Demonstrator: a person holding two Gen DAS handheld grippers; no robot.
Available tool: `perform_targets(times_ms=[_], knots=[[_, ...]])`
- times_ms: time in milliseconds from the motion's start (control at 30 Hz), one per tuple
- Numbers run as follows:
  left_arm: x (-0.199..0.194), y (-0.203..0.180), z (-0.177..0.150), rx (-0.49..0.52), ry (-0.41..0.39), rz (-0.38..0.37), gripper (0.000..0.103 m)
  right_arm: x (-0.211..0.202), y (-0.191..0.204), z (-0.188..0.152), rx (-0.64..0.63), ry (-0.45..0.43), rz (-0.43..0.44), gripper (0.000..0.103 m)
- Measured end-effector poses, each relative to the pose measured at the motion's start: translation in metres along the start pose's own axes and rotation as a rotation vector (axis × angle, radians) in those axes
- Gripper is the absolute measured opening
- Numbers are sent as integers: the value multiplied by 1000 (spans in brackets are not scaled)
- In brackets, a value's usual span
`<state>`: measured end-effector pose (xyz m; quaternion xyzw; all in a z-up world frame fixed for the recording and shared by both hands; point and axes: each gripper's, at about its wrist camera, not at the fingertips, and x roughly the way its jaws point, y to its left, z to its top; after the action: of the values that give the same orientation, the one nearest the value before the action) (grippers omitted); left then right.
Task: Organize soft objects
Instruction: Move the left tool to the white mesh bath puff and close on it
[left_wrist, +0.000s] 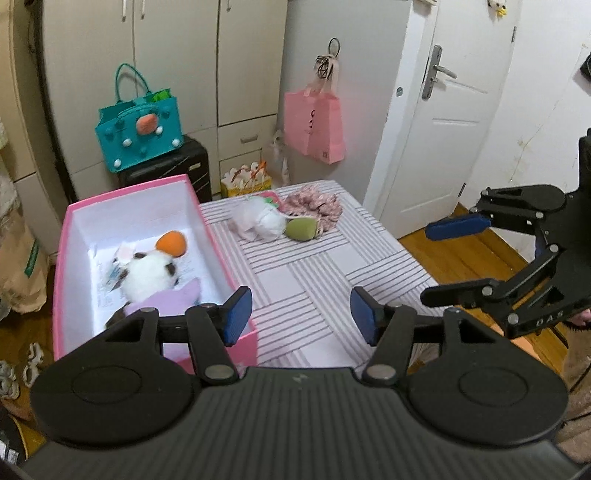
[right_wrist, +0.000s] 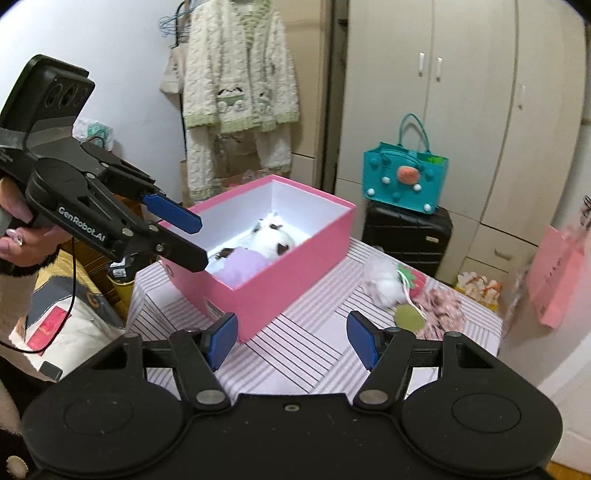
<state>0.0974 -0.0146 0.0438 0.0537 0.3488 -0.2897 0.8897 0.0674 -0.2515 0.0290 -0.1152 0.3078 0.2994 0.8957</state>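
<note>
Right now both claws hang empty above the striped counter (left_wrist: 306, 280). The left claw (left_wrist: 301, 314) has its blue pads spread with nothing between them, just beside the near right corner of the pink box (left_wrist: 62, 258). The right claw (right_wrist: 291, 341) is likewise spread and bare, with the box ahead and to its left.

Inside the box lie a white plush with dark patches (left_wrist: 147, 273), an orange ball-like piece (left_wrist: 171, 243) and a lilac soft thing (left_wrist: 173, 301) nearest the left claw. Still out on the counter, well ahead of both claws, sits a small heap: a fluffy white toy (right_wrist: 384, 280), a green round piece (right_wrist: 408, 317) touching it, and a pinkish floral fabric bundle (right_wrist: 441, 308) just beyond. Something red and strawberry-like peeks from behind the heap, though it is too blurred to name with confidence.

As for trouble, the heap is tangled close together, so a pinch on the white toy may drag the green piece along by what looks like a cord and drop it short of the box. The fabric bundle lies near the counter's far edge and a careless push could send it over. The two claws are also near each other, and reaching for the same heap risks a knock.
</note>
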Motion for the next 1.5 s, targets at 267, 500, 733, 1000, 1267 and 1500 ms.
perform_targets(times_ms=[267, 500, 733, 1000, 1267, 1500], knots=[[46, -23, 3, 7, -60, 51, 58, 12, -31, -22, 40, -37, -20, 70], [93, -31, 9, -33, -148, 193, 58, 43, -78, -38, 71, -83, -49, 70], [142, -33, 26, -65, -147, 258, 58, 87, -118, -53, 61, -104, -71, 70], [200, -26, 35, -124, -93, 296, 57, 138, -131, -61, -22, -78, -73, 69], [243, -5, 45, -225, -53, 351, 55, 177, -143, -57, 24, -43, 8, 56], [269, 11, 53, -289, -42, 396, 48, 195, -149, -49, -3, -29, -28, 53]])
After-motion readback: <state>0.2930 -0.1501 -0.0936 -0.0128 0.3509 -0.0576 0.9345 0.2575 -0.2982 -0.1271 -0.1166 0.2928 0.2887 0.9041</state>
